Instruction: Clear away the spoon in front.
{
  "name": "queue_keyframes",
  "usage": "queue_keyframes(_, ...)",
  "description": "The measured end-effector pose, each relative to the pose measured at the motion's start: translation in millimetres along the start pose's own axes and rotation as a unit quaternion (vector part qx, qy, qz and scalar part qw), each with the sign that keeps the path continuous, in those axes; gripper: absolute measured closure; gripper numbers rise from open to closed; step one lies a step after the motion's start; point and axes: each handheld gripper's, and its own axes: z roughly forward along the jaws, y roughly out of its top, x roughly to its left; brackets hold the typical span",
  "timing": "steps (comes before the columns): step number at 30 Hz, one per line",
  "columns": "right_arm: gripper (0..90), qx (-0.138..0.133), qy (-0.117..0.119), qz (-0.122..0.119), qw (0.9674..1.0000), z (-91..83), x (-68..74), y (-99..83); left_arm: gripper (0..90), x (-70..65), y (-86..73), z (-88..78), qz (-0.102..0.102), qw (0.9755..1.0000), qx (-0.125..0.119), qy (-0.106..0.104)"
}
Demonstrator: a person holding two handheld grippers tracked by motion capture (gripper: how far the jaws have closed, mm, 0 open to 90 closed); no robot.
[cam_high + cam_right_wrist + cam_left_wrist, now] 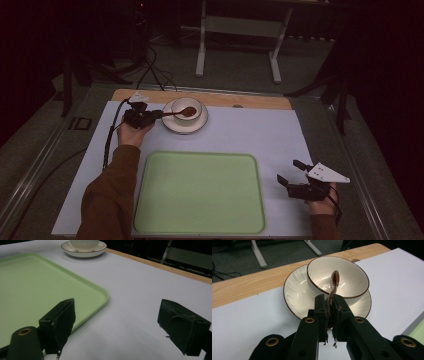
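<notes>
Spoon (335, 281): bowl end rests in the cup (352, 275) on its saucer (294, 292), far left of the worktop; handle runs back toward the left gripper (329, 305), fingers clenched on it. Right gripper (292, 176): released, idle near right, beside the green tray (200, 192).

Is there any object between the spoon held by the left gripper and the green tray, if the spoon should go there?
Nothing visible blocks that way. The left gripper is shut on the spoon, whose head lies in the bowl on the saucer. Between the saucer and the green tray lies bare white sheet. The right gripper, open, rests beside the tray.
</notes>
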Motion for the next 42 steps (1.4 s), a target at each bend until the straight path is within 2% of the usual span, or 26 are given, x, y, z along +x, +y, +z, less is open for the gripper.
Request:
queue_keyframes(12, 14.6, -0.001, -0.001, 0.001, 1.0, -0.6, -0.4, 0.0, 83.9, -5.6, 6.8, -13.2, 0.004, 0.9994, -0.028, 0.019)
queue_keyframes(24, 14.6, -0.001, -0.001, 0.001, 1.0, -0.7, -0.2, 0.0, 83.9, -5.2, 11.0, -33.8, 0.0, 0.9984, -0.053, 0.021)
queue_keyframes(34, 14.6, 0.0, -0.001, 0.0, 1.0, -0.5, -0.2, -0.1, 83.9, -1.2, 6.7, -55.8, -0.008, 0.997, -0.073, 0.023)
queue_keyframes(42, 14.6, 0.0, -0.001, 0.0, 1.0, -0.4, -0.1, -0.2, 83.9, 0.5, -0.4, -72.3, -0.011, 0.9964, -0.08, 0.026)
